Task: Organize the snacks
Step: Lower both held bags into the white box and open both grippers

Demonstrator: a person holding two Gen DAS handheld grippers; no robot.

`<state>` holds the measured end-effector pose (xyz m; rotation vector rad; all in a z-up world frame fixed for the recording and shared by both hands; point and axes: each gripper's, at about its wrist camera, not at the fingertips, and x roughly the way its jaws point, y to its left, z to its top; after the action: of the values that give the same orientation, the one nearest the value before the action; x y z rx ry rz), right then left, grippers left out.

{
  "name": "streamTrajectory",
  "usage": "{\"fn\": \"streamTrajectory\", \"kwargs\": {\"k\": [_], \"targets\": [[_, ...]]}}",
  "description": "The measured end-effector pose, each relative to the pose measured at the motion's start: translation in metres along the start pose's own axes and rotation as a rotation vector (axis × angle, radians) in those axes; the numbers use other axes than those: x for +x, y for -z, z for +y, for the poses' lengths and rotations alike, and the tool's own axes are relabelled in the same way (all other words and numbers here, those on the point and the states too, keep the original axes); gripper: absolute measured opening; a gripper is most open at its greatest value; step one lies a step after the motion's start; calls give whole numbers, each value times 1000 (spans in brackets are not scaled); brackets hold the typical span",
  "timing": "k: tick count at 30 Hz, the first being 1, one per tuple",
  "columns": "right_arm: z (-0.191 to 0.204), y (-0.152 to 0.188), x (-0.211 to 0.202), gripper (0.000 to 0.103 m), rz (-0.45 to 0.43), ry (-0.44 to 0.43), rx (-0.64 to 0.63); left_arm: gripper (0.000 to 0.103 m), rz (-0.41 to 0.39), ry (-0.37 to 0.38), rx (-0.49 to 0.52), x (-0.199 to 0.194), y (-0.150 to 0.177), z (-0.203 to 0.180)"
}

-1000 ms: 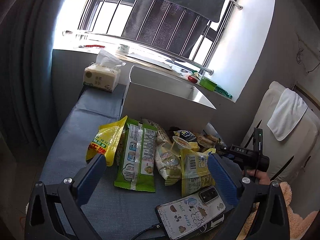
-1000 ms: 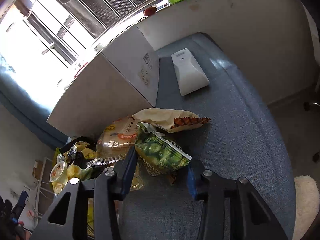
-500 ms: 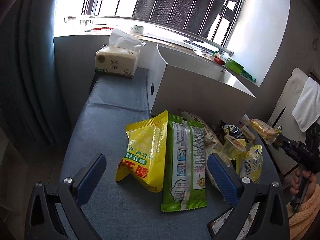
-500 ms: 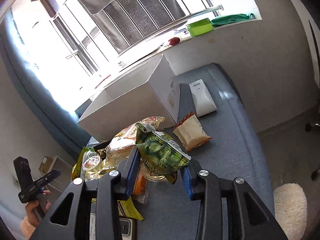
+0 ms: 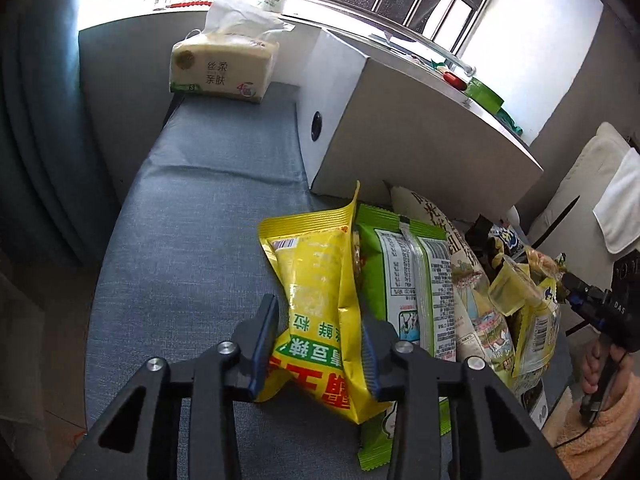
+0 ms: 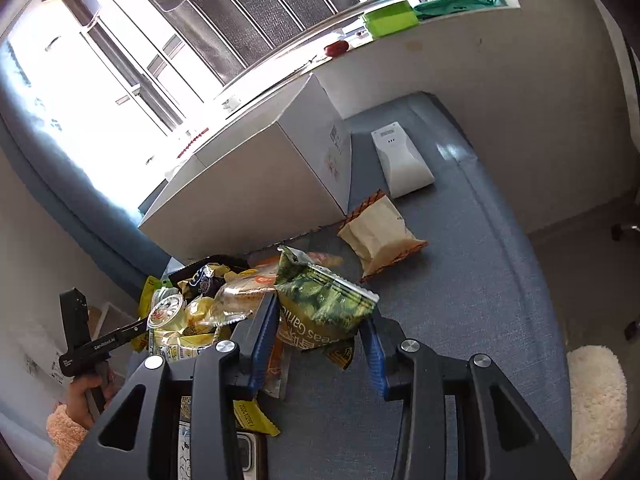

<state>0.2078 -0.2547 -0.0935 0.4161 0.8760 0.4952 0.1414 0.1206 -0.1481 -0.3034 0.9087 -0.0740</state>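
Left gripper (image 5: 318, 344): now clamped on yellow bag (image 5: 320, 300), near white box (image 5: 420, 156).
Right gripper (image 6: 322, 334): still pinching green pea bag (image 6: 322, 300).
Open cushion (image 5: 200, 220): left of box.

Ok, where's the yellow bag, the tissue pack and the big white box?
yellow bag (image 5: 316, 280), left wrist view, middle of its front.
tissue pack (image 5: 222, 70), left wrist view, printed front face.
big white box (image 5: 416, 148), left wrist view, long side wall.
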Motion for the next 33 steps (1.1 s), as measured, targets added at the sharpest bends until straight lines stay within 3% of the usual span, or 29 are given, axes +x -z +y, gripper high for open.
{"fn": "streamTrajectory", "kwargs": {"k": [4,10,16,20,24,29,33], "targets": [[-5,4,2,46,11,3,2,30,-44,-11,1,-12,4,-3],[-11,7,-12,45,-7,-56,26,29,-163,-44,28,-53,5,-9],[-2,5,-39,45,-56,-63,-4,29,-265,32,62,-98,-7,-31],[22,-19,-50,45,-100,-101,-60,30,-312,77,105,-110,-37,-57],[58,-61,-40,45,-128,-112,-139,30,-328,94,105,-97,-84,-77],[93,-118,1,45,-106,-112,-180,30,-299,66,100,-58,-145,-94],[108,-157,44,44,-77,-51,-211,32,-255,22,97,-23,-182,-101]]}}
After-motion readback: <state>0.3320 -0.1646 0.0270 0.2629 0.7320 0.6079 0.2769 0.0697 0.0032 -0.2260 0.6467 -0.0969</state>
